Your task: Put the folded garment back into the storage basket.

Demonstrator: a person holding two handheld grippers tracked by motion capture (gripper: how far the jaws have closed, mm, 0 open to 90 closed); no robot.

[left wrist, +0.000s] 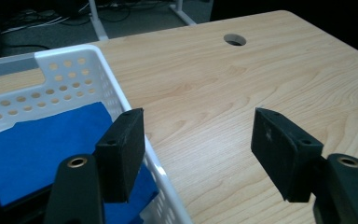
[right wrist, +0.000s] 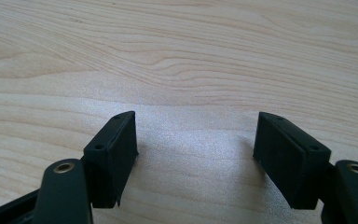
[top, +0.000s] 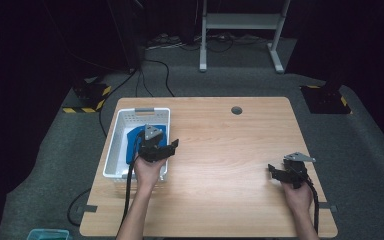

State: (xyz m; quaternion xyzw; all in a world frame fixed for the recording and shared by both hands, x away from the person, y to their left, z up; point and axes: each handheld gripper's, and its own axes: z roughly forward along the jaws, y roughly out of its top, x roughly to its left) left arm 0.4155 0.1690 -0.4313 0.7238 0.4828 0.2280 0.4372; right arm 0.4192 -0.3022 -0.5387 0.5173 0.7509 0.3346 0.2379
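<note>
A white perforated basket (top: 114, 145) stands at the table's left side with a blue cloth (top: 130, 137) folded inside it. My left gripper (top: 167, 147) hovers over the basket's right wall, held from below by a hand. In the left gripper view its jaws stand wide apart around nothing, my left gripper (left wrist: 198, 140) straddling the basket's (left wrist: 74, 70) right rim, with the blue cloth (left wrist: 42, 144) lying under the left jaw. My right gripper (top: 275, 172) rests low near the table's right front. Seen from the right gripper view, my right gripper (right wrist: 196, 144) is open over bare wood.
The wooden table (top: 220, 145) has a round cable hole (top: 236, 110) near its far edge. A metal stand (top: 240, 30) and cables sit on the dark floor beyond. A teal box (top: 47, 234) lies on the floor at the front left.
</note>
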